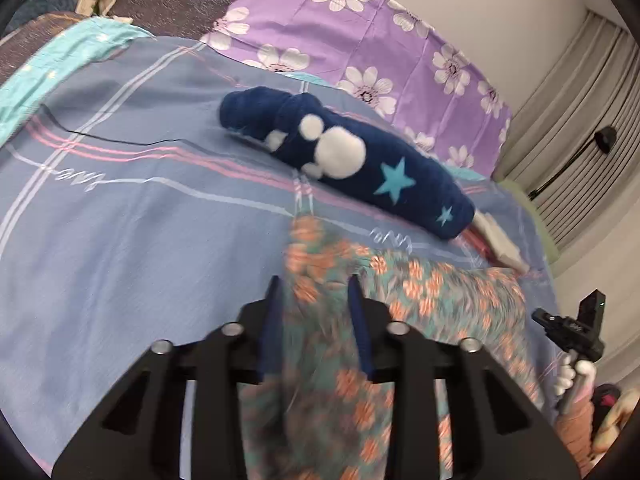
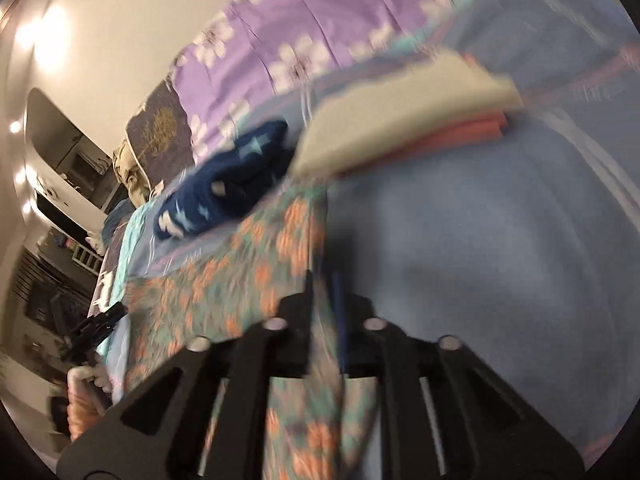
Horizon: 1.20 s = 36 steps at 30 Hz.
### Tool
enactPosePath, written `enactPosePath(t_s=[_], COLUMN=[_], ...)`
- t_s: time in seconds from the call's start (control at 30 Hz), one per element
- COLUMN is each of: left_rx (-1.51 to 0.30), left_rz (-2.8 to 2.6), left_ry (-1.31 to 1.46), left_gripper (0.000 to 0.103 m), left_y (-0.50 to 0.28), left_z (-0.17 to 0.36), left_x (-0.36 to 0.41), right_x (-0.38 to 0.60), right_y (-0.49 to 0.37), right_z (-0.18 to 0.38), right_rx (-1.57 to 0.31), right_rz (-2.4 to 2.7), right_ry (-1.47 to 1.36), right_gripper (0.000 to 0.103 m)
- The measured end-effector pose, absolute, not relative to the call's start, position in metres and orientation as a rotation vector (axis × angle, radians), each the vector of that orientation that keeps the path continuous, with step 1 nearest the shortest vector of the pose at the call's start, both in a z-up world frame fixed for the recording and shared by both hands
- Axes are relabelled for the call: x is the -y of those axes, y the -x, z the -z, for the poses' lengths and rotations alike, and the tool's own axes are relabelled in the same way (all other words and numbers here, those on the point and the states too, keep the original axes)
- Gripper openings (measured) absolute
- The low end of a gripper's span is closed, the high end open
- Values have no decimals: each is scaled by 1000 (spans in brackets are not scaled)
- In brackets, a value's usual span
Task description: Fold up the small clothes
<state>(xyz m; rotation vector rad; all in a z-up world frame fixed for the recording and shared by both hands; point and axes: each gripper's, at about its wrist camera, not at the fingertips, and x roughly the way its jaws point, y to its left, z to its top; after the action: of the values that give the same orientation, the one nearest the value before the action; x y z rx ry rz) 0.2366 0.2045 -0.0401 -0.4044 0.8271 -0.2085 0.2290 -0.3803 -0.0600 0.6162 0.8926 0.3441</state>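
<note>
A teal garment with orange flowers (image 1: 420, 300) lies on the blue plaid bed sheet (image 1: 140, 220). My left gripper (image 1: 316, 292) has its jaws partly apart with the garment's cloth between them. My right gripper (image 2: 322, 280) has its jaws nearly together, pinching the same floral garment (image 2: 240, 272) at its right edge. A rolled navy garment with white dots and blue stars (image 1: 348, 160) lies beyond, also seen in the right wrist view (image 2: 224, 188). The right gripper also shows at the far right of the left wrist view (image 1: 572, 328).
A folded stack of cream and red clothes (image 2: 408, 120) lies on the sheet to the right. A purple flowered pillow (image 1: 360, 40) is at the bed's head. A teal blanket (image 1: 60, 60) lies at the left. Curtains and a wall are on the right.
</note>
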Motion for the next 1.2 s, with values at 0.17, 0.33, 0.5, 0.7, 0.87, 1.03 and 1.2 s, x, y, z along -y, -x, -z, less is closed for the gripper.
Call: enactPosePath(t_s=[0.17,0.33,0.5,0.7,0.87,1.03,1.2], left_rx=[-841,-879,-855,-849,-896,-935,-839], left_rz=[227,247,273,241,198,93,92], left_ry=[344,393,482,500,408,354,252], left_gripper=[49,54,53,2,2,1,10], left_y=[-166,-99,-73,-65,-50,-45,-45], left_z=[47,66,77,71,74,88,49], left_x=[-199,-194,-203,-201,-200,-203,-166], right_x=[392,383,359,369,389,396,396], right_y=[-144,-83,-73,-66,-53,-51,-55], right_z=[74,77,76,65,77,107,89], right_rx=[-873,-864,-865,-784,-820,-891,-824], right_rz=[-458,-580,-611,-561,-509,-475,-492], right_ry=[-605,-575,-486,-554,-546,-620,-610], right_gripper=[21,35,50,5,0,1,3])
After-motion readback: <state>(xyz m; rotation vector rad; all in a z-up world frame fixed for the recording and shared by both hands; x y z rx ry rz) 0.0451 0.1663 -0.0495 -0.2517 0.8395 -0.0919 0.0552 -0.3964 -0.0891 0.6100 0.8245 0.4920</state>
